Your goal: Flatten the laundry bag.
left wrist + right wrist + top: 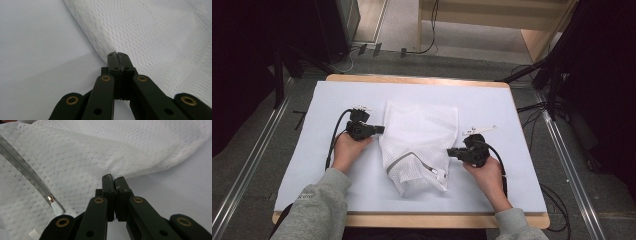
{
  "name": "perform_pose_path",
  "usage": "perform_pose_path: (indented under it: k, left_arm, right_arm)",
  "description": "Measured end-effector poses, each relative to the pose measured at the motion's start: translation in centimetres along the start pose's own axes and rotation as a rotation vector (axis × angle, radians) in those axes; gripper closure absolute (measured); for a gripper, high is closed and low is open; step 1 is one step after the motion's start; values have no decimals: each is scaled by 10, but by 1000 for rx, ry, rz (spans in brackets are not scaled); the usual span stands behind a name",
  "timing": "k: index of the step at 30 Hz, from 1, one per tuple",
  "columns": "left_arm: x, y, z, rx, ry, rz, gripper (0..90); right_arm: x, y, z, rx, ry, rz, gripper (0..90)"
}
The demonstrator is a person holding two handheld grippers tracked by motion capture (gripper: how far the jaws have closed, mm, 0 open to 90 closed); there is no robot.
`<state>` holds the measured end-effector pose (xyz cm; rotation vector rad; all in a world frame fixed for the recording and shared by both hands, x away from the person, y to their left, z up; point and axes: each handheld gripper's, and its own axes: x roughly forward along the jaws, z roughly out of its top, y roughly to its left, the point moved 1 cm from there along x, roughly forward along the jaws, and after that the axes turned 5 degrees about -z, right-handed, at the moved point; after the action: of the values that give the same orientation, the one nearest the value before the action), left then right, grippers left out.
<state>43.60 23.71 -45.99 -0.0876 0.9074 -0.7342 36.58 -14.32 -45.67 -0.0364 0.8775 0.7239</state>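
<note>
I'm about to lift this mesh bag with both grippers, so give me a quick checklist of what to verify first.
1. Left gripper shut on the edge of the mesh bag: ok, jaws closed at the hem.
2. Right gripper shut on the bag's opposite edge: ok.
3. How much cloth each pinch has: cannot tell.
4. Zipper closed: cannot tell.
5. Bag flat: not ok, folded and creased near the zipper.
6. White mat around the bag free of clutter: ok.

A wooden table (422, 80) under a pale sheet (327, 100) stands on grey floor (257, 165). Beyond the table, light wooden shelving (532, 30); black cables (537, 107) trail beside it.
</note>
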Motion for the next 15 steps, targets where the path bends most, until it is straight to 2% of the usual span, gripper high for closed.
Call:
perform_pose_path:
  k: [9,11,15]
  left_arm:
    - [-14,19,6,-51,-39,17,900]
    - [-13,21,8,-55,-46,18,900]
    - [-7,24,13,-56,-53,9,900]
  right_arm:
    - [2,-10,6,5,-3,-30,900]
    - [5,-14,9,-4,1,-52,900]
    - [10,-25,16,7,3,-87,900]
